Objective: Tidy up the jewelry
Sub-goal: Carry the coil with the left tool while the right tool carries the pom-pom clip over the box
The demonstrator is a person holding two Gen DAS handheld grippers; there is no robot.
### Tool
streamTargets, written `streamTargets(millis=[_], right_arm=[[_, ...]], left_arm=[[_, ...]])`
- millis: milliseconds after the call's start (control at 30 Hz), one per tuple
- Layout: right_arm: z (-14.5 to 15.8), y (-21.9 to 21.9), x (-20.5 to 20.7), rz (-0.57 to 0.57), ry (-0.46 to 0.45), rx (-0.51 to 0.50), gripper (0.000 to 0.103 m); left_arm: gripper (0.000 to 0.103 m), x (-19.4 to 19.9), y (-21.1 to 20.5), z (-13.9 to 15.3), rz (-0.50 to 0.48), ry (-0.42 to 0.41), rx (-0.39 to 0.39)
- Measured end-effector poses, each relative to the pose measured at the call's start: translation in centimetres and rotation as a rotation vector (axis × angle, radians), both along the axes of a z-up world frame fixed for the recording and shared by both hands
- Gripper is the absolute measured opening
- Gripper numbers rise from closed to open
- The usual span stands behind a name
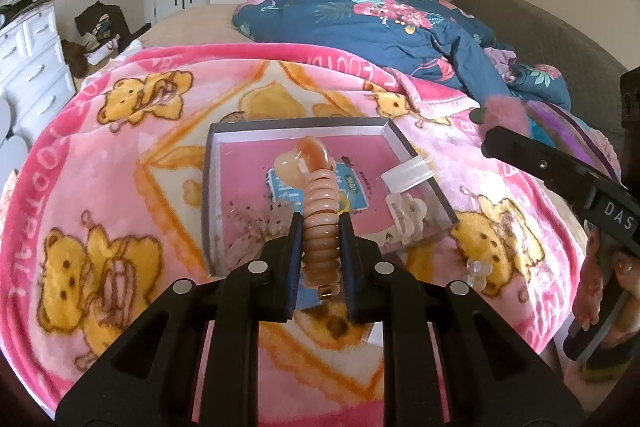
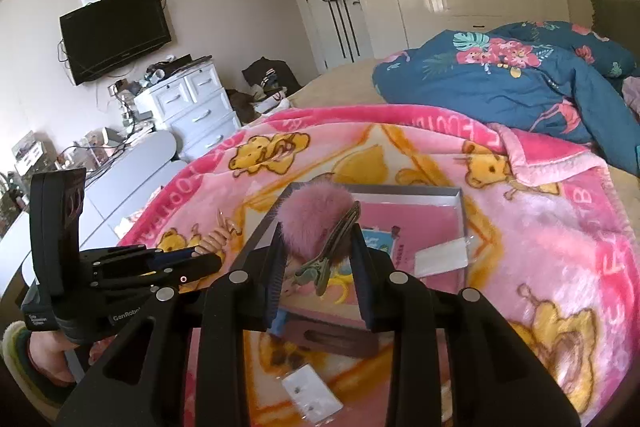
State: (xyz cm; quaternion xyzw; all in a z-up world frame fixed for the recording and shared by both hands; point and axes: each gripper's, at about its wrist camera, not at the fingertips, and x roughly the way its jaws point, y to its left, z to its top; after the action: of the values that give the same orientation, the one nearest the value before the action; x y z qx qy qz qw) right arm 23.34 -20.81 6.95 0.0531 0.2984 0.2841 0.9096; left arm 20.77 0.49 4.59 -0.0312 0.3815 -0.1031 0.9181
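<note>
My left gripper (image 1: 320, 227) is shut on a peach spiral hair tie (image 1: 320, 223), held above the near edge of a shallow grey box (image 1: 298, 125) with a pink floor. The box lies on a pink bear blanket (image 1: 120, 147) and holds a clear bag (image 1: 406, 175), a pale claw clip (image 1: 408, 217) and a speckled clip (image 1: 256, 225). My right gripper (image 2: 318, 247) is shut on a hair clip with a pink fluffy pompom (image 2: 314, 219), above the same box (image 2: 404, 191). The left gripper (image 2: 176, 261) shows at the left of the right wrist view.
A blue floral duvet (image 1: 400, 23) lies bunched at the back of the bed. A clear bead piece (image 1: 478, 273) lies on the blanket right of the box. A small clear packet (image 2: 312, 393) and a dark brown clip (image 2: 336, 339) lie near the box front. A white dresser (image 2: 192, 107) stands left.
</note>
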Motion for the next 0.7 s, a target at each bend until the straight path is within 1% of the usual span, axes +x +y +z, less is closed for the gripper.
streamTargets(millis=[367, 500, 700], right_arm=[[-1.3, -2.4, 3.0, -0.083, 0.010, -0.039, 0.029], [-2.2, -3.2, 3.9, -0.109, 0.022, -0.058, 0.029], [-3.9, -3.8, 5.3, -0.128, 0.054, -0.086, 0.029]], left_arm=[[0.010, 3.5, -2.4, -0.5, -0.029, 0.010, 0.001], [0.010, 4.6, -2.8, -1.2, -0.032, 0.017, 0.003], [0.010, 6.3, -3.2, -3.2, -0.023, 0.047, 0.019]])
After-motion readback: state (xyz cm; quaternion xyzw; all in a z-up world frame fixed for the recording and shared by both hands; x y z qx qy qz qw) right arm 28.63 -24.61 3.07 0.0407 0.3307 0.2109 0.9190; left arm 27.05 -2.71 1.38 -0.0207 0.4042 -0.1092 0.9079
